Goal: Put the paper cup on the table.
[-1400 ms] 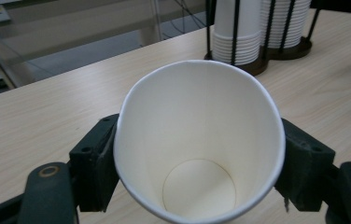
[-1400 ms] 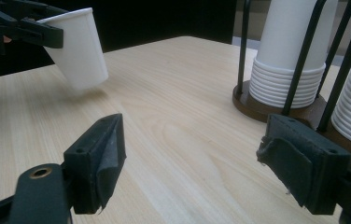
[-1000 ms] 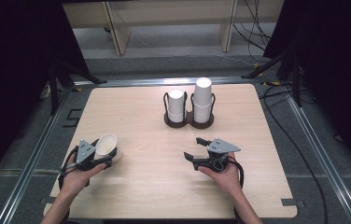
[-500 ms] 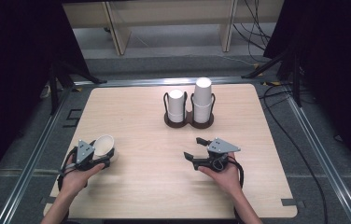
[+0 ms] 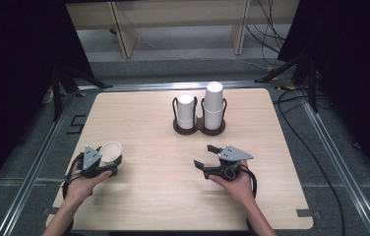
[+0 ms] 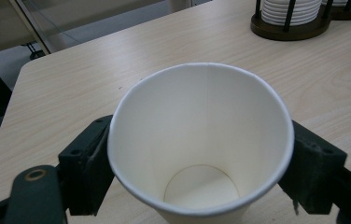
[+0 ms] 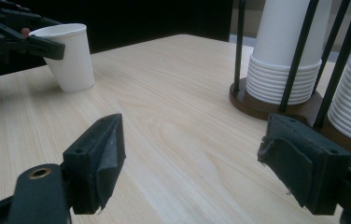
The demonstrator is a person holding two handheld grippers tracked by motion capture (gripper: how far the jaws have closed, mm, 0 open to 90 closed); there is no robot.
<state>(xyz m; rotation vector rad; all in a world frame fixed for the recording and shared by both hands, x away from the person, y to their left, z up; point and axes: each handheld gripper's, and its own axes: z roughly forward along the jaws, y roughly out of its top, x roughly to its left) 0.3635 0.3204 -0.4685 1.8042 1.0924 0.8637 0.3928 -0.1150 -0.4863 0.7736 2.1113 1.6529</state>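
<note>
A white paper cup stands upright on the table near its front left corner; in the left gripper view I look down into the empty cup. My left gripper has a jaw on each side of it just below the rim. The jaws have just been opening, and the pads still touch the round cup wall. My right gripper rests at the front centre-right, open, with nothing between its jaws. The right gripper view shows the cup and the other gripper far off on the left.
A dark two-slot holder stands at the back centre of the wooden table. It holds a shorter stack of cups and a taller stack. Its base is close ahead of my right gripper.
</note>
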